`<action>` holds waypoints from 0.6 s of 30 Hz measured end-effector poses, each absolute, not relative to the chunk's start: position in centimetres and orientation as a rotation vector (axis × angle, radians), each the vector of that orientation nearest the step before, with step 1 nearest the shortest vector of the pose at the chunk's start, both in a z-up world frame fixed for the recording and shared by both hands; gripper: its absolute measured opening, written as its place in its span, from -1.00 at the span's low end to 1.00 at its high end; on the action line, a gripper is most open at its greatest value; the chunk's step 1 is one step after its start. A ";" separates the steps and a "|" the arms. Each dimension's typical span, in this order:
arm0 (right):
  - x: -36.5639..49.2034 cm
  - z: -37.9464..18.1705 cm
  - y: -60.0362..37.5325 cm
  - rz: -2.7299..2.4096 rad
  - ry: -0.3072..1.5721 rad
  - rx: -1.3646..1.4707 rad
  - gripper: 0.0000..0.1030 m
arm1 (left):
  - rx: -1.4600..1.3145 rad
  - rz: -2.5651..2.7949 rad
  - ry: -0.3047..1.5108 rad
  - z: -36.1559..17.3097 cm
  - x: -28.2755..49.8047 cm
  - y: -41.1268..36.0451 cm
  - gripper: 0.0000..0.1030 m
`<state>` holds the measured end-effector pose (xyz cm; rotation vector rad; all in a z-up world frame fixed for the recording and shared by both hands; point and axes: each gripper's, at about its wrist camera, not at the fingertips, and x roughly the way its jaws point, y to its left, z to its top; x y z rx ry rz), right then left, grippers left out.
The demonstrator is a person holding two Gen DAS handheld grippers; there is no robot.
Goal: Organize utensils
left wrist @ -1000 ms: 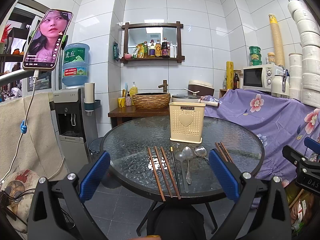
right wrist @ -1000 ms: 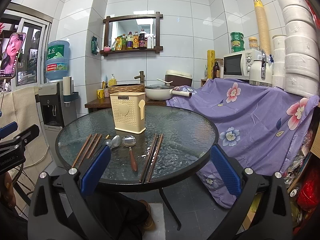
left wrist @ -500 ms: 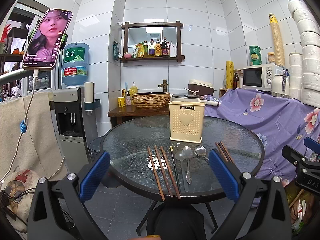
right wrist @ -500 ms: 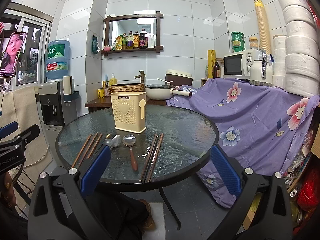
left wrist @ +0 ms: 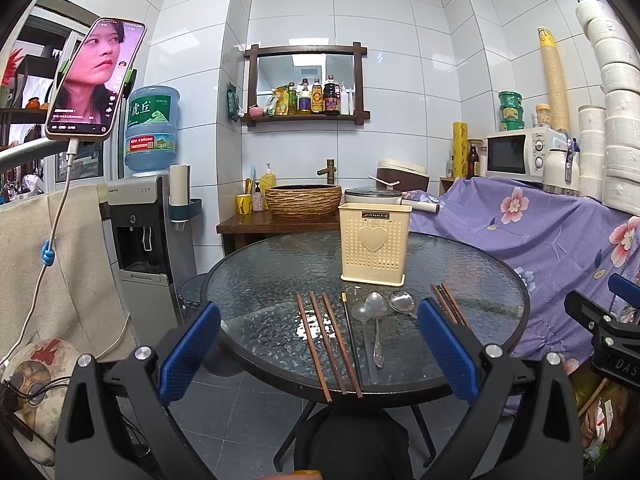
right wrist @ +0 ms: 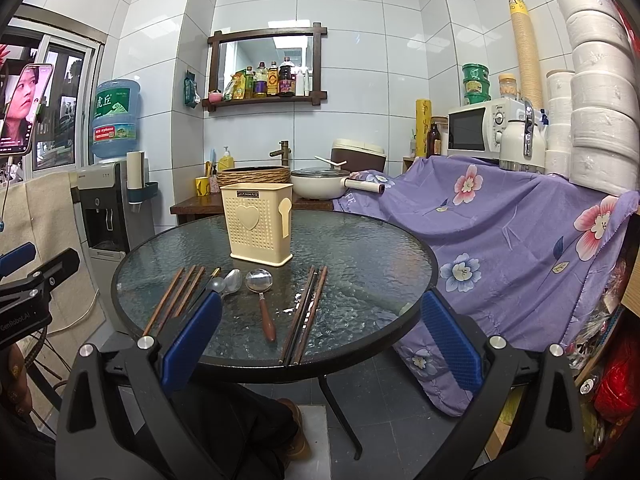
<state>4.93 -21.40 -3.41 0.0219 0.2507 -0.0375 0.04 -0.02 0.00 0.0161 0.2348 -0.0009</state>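
— Looking at the round glass table [left wrist: 248, 280], what could go wrong from here?

— The chopsticks [left wrist: 328, 344] lie close together, ends reaching its near rim; a careless pinch could take several or knock one off the edge. The metal spoon [left wrist: 376, 320] lies flat on slick glass, so it may skid

— And the wooden-handled spoon [right wrist: 262, 300]?

— Flat too, beside a second chopstick bunch [right wrist: 306, 312]

— Where do they go?

— Probably the cream holder [left wrist: 375, 250], upright behind them, empty as far as I can tell

— The fingers?

— Left gripper [left wrist: 318, 354] and right gripper [right wrist: 318, 346] both spread wide, holding nothing, short of the table
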 end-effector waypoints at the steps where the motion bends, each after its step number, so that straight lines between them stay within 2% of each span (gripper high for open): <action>1: 4.9 -3.4 -21.4 -0.038 0.250 0.022 0.91 | 0.016 -0.001 0.235 0.0 0.0 0.0 0.89; 18: 5.0 -3.5 -21.3 -0.037 0.252 0.020 0.91 | 0.016 -0.001 0.237 -0.5 0.2 0.2 0.89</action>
